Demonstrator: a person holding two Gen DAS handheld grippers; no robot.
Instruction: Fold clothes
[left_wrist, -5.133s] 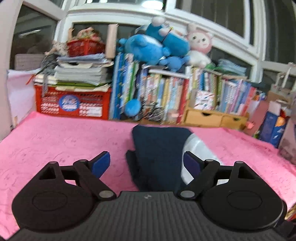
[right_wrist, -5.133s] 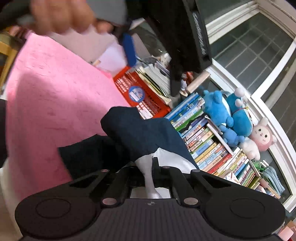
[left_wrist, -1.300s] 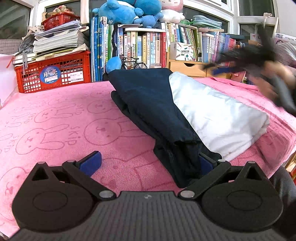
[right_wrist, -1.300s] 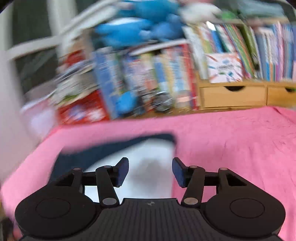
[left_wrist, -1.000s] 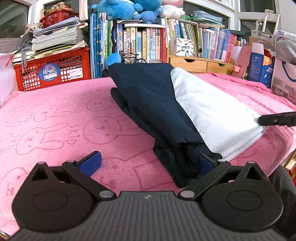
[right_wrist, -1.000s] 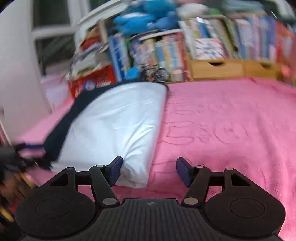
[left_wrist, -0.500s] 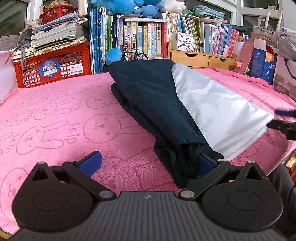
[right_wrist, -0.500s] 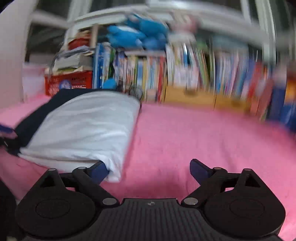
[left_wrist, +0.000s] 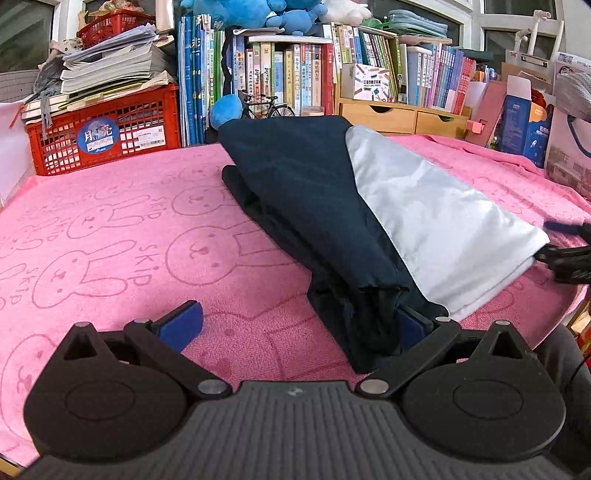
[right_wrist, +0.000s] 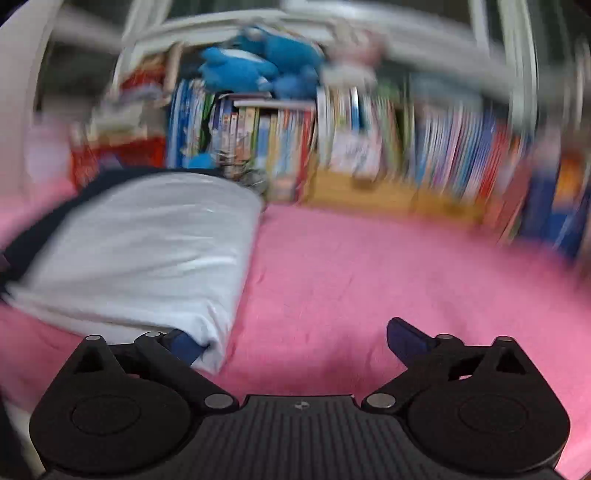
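Both tongs at the garment's near end, nothing gripped.
Right tongs (right_wrist: 295, 336) are opening beside the white corner (right_wrist: 210, 350); left tongs (left_wrist: 295, 325) gape at the navy hem (left_wrist: 362, 332); next fold pending.

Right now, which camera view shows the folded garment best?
The left wrist view: the garment lies sharp and nearly whole, its navy and white sides both visible on the pink towel. The right wrist view is blurred and shows mostly the white side.
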